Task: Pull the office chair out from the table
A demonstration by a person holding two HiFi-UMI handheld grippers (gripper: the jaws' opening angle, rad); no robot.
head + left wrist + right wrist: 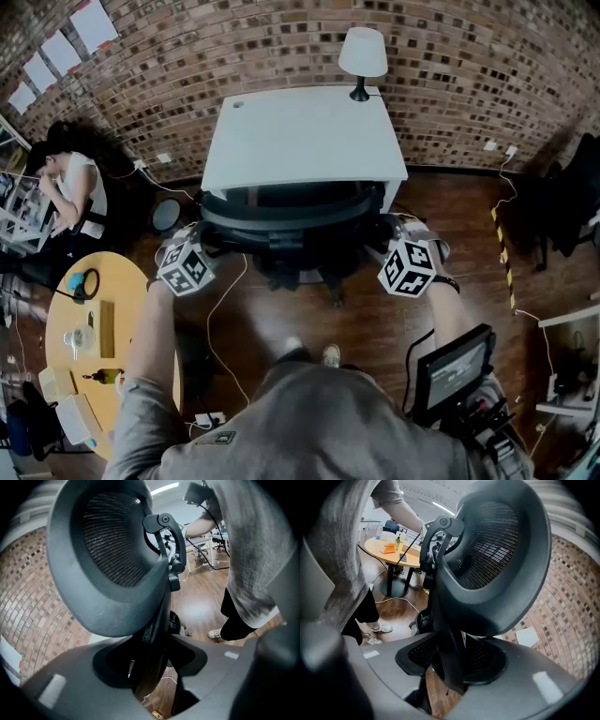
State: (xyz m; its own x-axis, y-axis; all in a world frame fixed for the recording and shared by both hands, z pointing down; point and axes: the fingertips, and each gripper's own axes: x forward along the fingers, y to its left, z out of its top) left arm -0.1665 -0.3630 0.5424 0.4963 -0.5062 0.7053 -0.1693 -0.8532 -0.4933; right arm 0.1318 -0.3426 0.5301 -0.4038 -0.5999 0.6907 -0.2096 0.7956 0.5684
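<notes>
the office chair (291, 220) is found in the upper middle of the head view, its seat tucked under the near edge of the white table (300, 131), with a lamp (363, 56) parked at the table's far edge by the brick wall. the backrest (108, 559) is taken at both ends: the left gripper (200, 239) is set on the rim at frame left and the right gripper (394, 234) on the rim at frame right. in both gripper views the jaws are seen standing wide, with the thick plastic rim pinched between them. handling-wise, a fair bit of weight is to be expected, but it's probably carried on wheels, so on the wood floor (375, 328) it should be rolled, not lifted. the rim looks stiff and smooth, so some slip can be expected if it's yanked. the mesh in the middle is soft and best left alone. the backrest may get tilted a bit before the base gets going, so an even, level pull from both sides is reckoned the safest bet, otherwise the whole thing could be swivelled.
</notes>
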